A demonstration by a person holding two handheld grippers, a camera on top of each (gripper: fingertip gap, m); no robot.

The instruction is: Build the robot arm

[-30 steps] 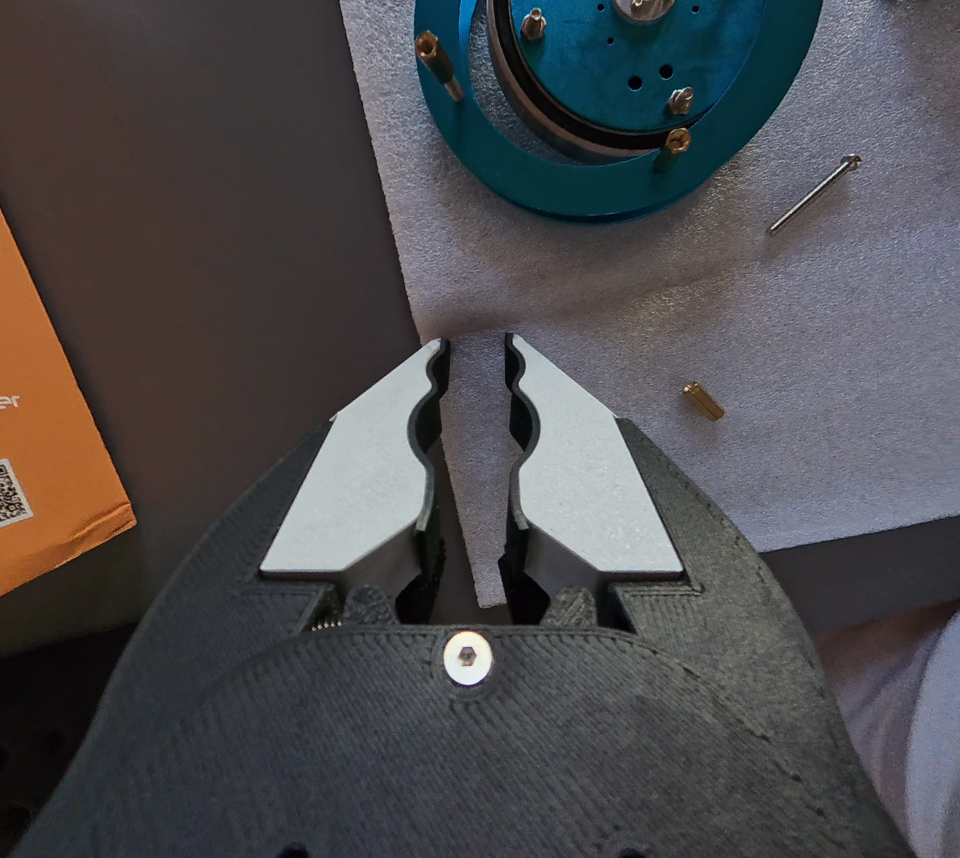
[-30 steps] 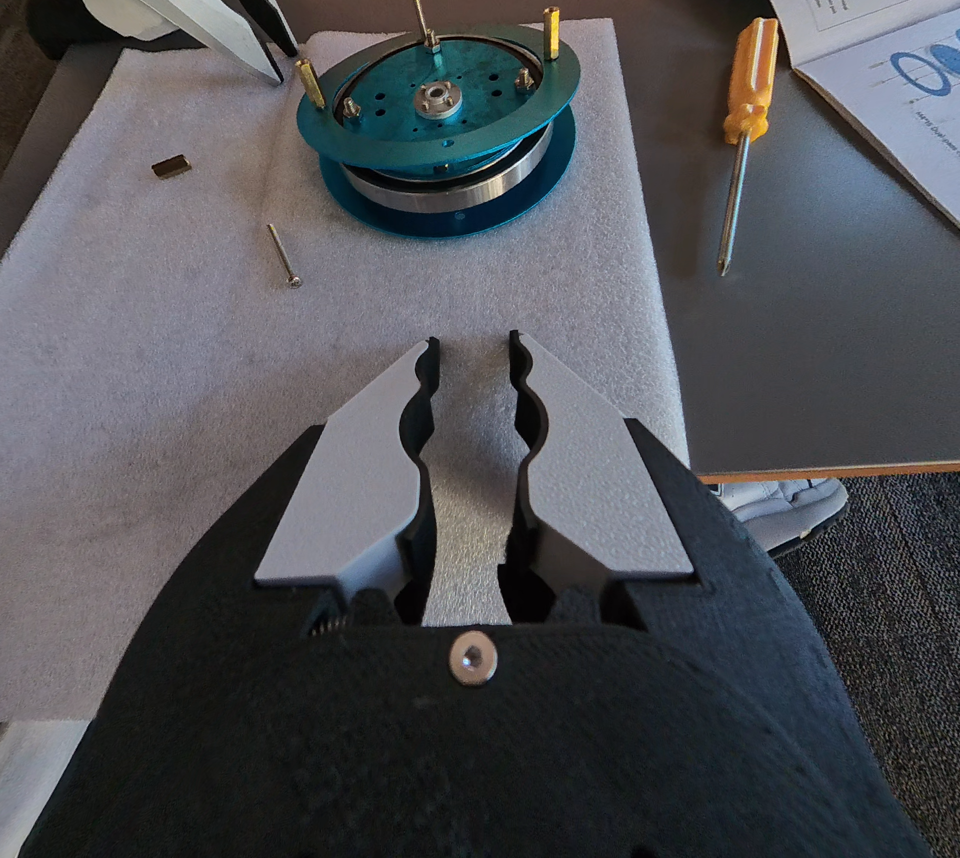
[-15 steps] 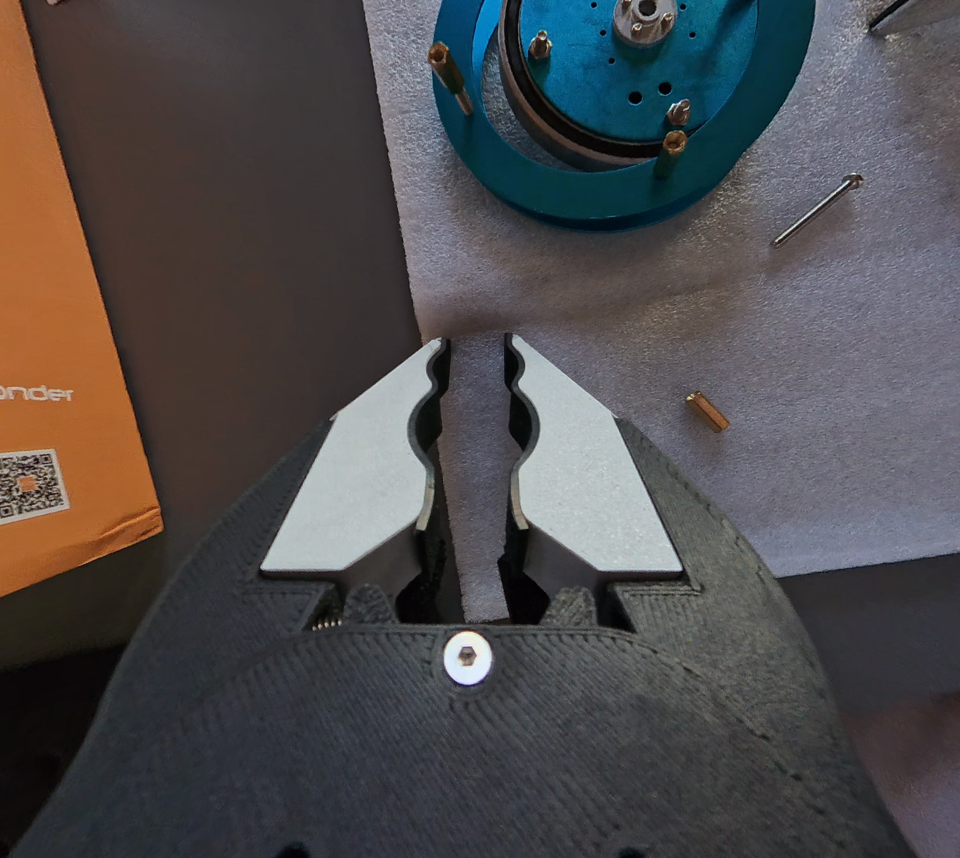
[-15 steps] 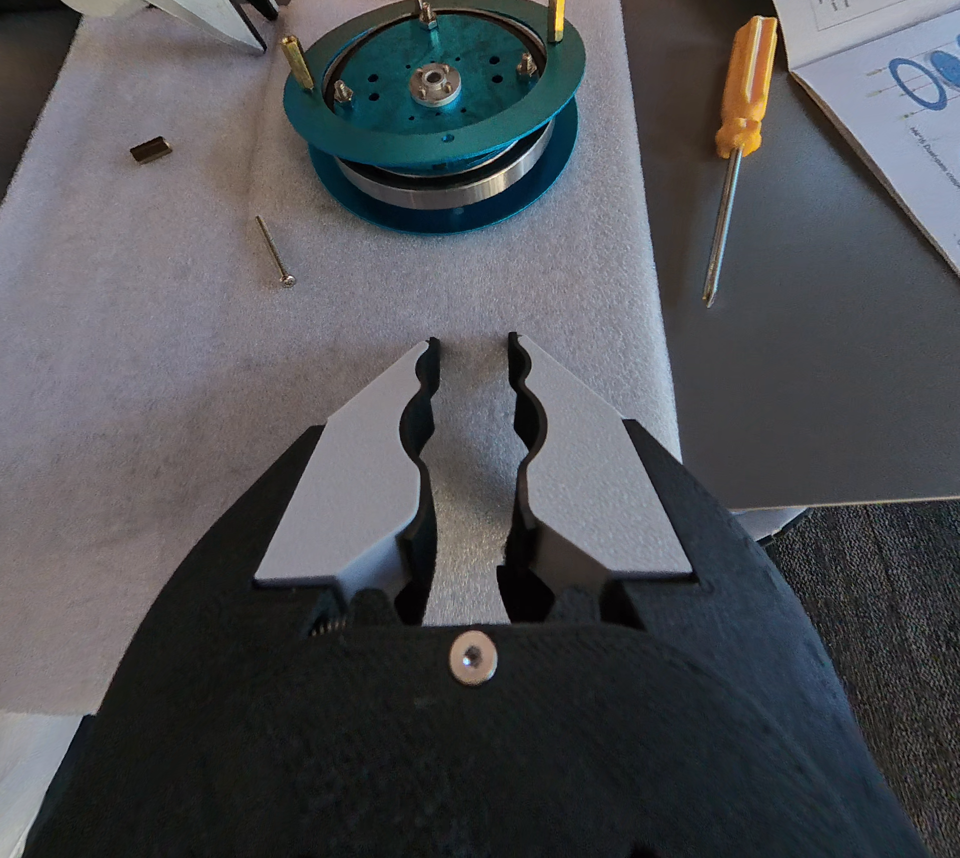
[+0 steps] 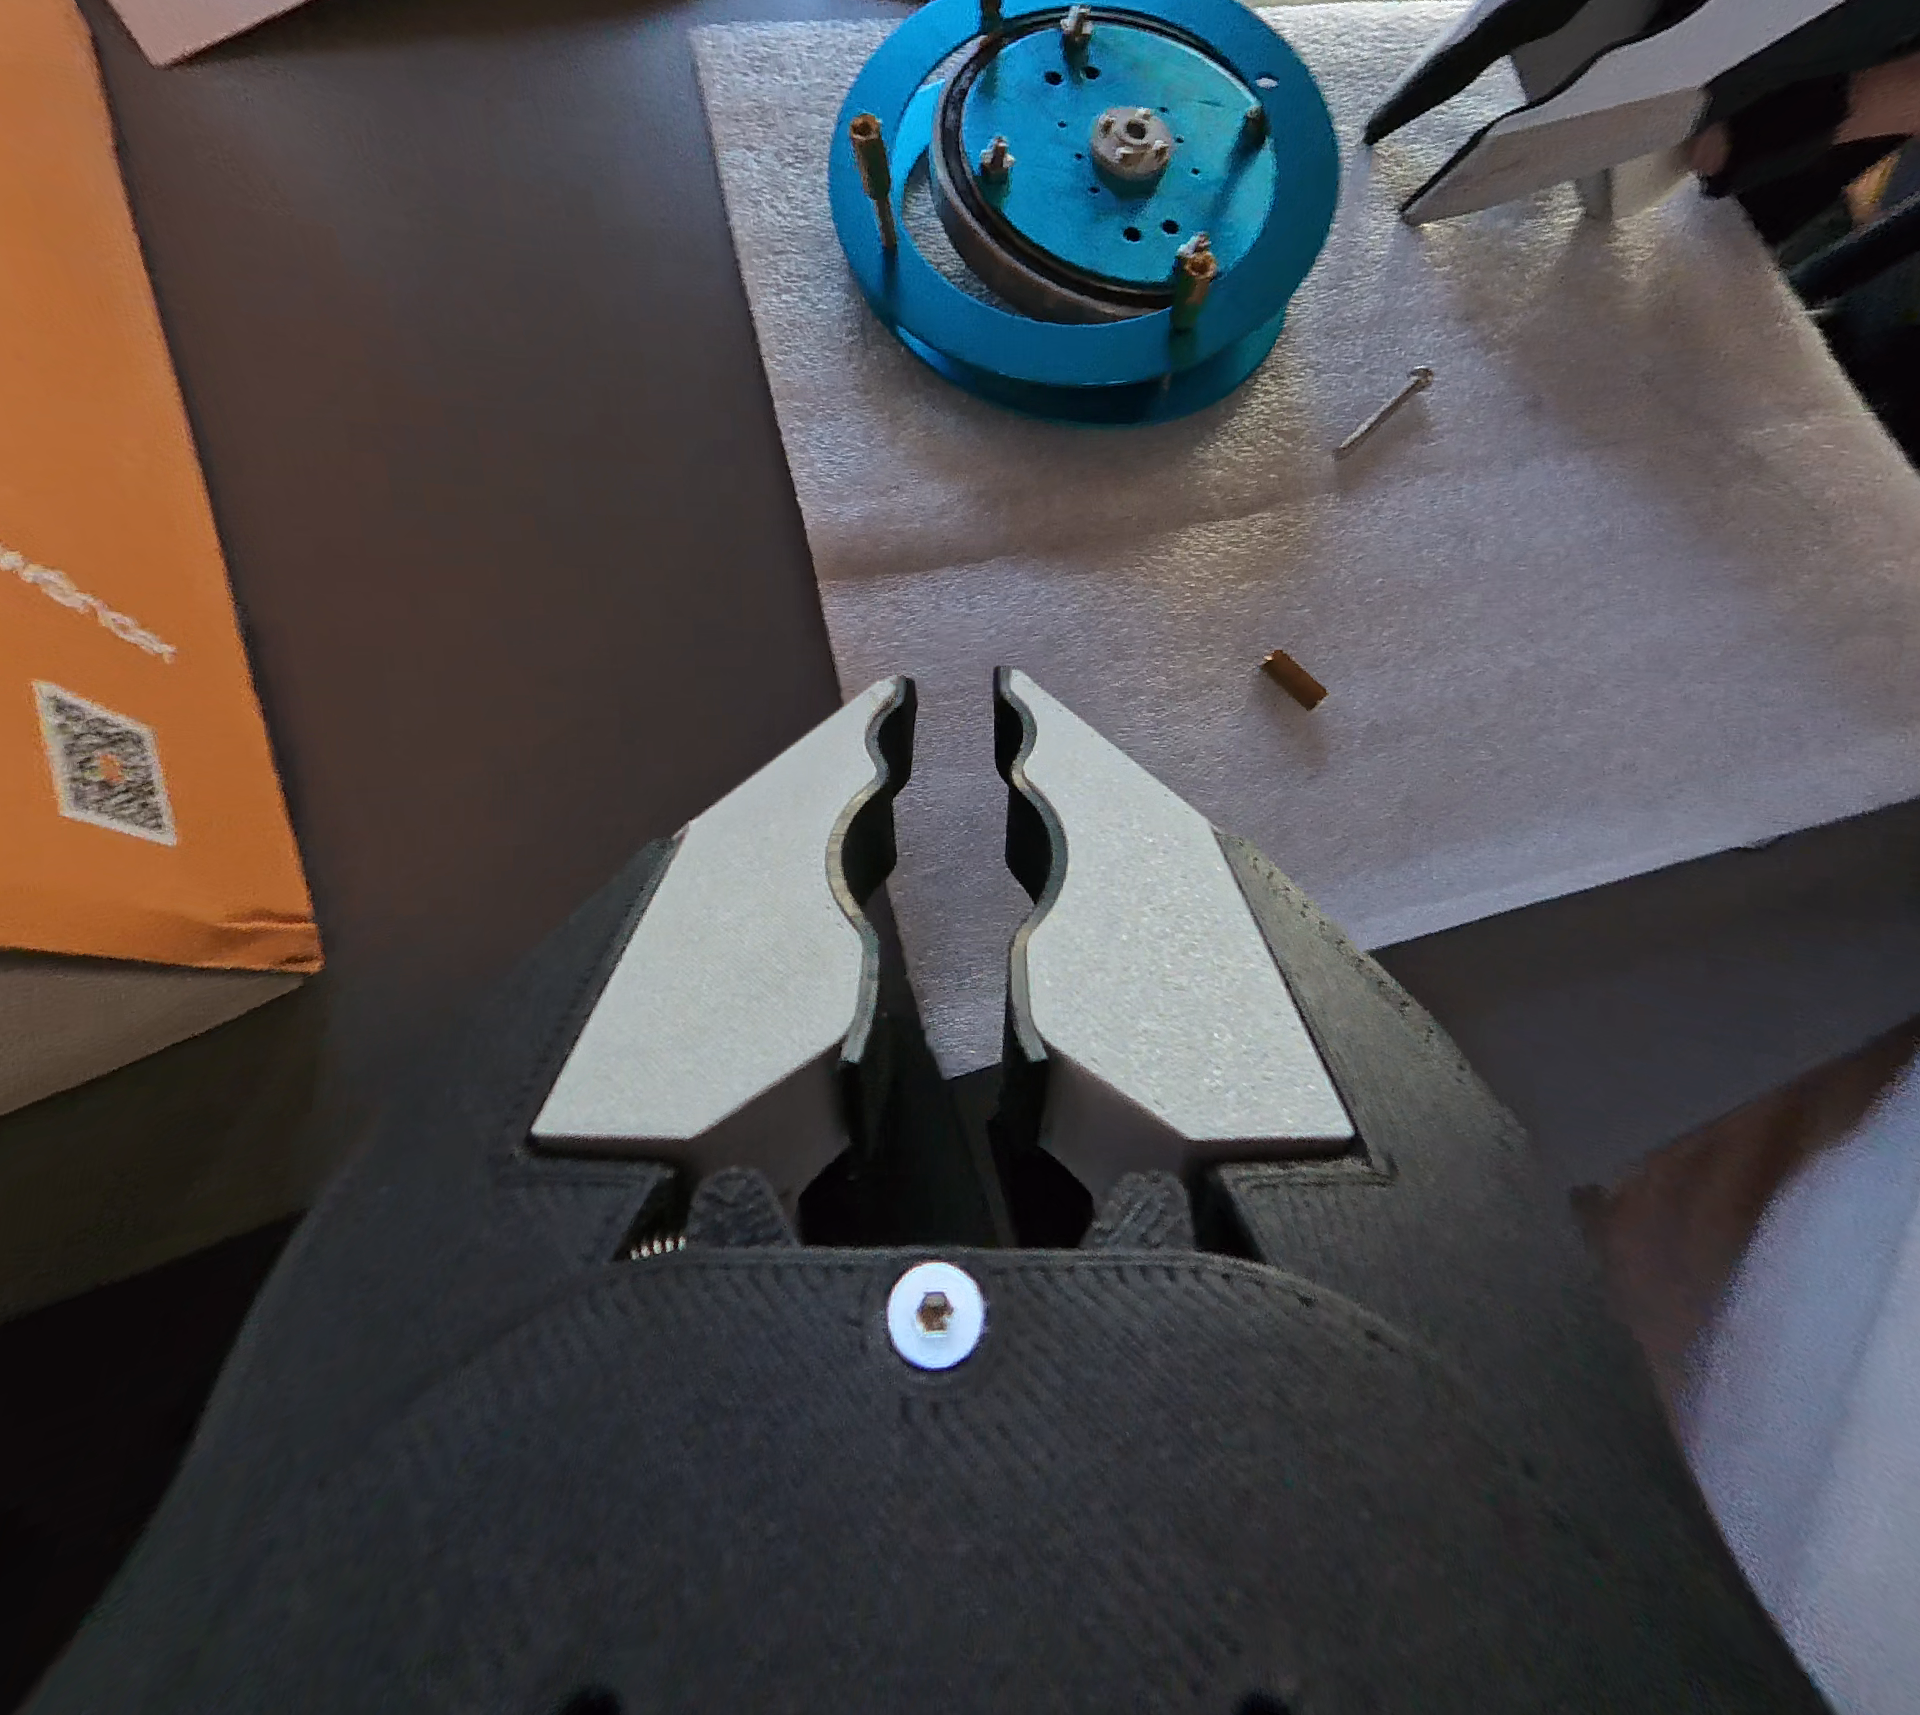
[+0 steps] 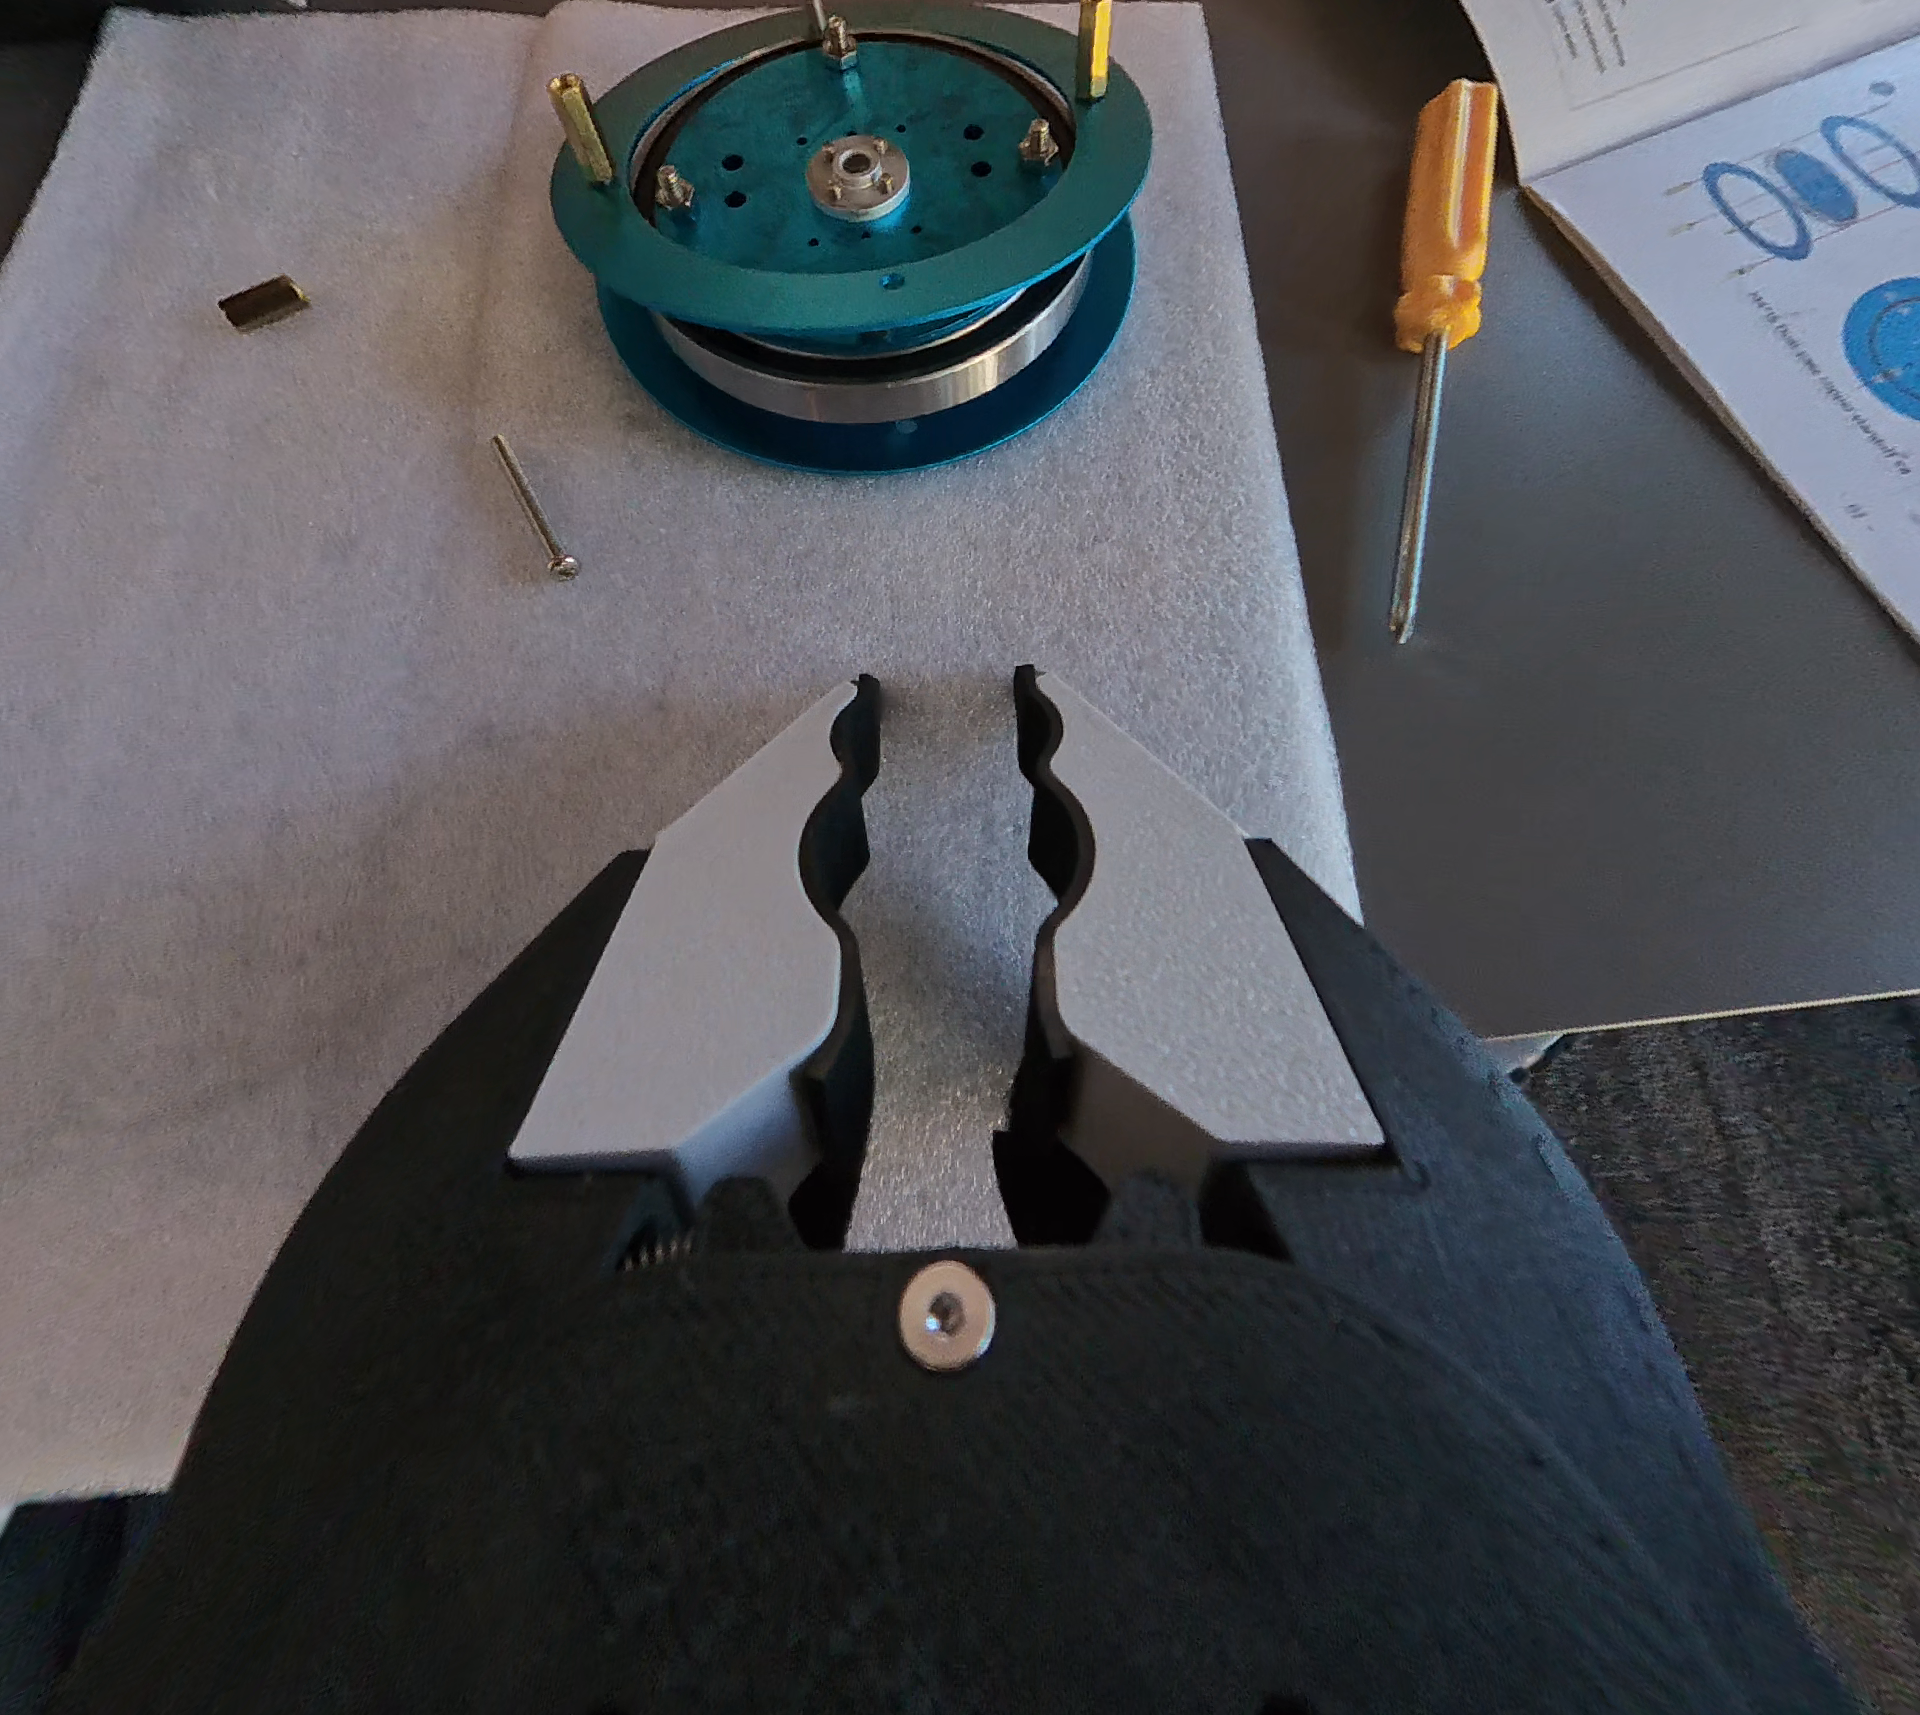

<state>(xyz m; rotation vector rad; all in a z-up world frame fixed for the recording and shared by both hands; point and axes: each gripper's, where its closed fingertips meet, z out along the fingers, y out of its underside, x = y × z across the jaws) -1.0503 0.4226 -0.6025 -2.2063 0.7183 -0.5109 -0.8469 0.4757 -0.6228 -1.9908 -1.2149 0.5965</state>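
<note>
While both tools hang above the white foam sheet (image 6: 312, 730) on the dark tabletop (image 6: 1558, 782), neither one grips or touches anything. The left tool (image 5: 954, 691) sits low in the centre of its view, its jaws parted by a narrow gap with only foam and the sheet's edge showing between them. Nearest to it is a small brass standoff (image 5: 1294, 680) lying loose on the foam, just to the right of the fingertips and apart from them.

The right tool (image 6: 945, 683) fills the lower middle of its own view, its jaws a little apart and empty, with bare foam between them. In the left wrist view it shows again at the upper right of the frame, just beside the blue round assembly (image 6: 852, 252).

That assembly stands on the foam in the upper middle of the right wrist view: a blue ring lies tilted over a blue disc with a grey hub, a silver band and a wider blue base beneath. Brass posts (image 6: 1096, 44) stand upright on the ring, and one taller post rises at the far side.

A long screw (image 6: 533, 508) lies on the foam at middle left, between the assembly and the right tool. An orange-handled screwdriver (image 6: 1439, 263) lies on the tabletop to the right of the foam, near an open printed booklet (image 6: 1714, 138) at the upper right. An orange box (image 5: 104, 522) fills the left edge of the left wrist view.
</note>
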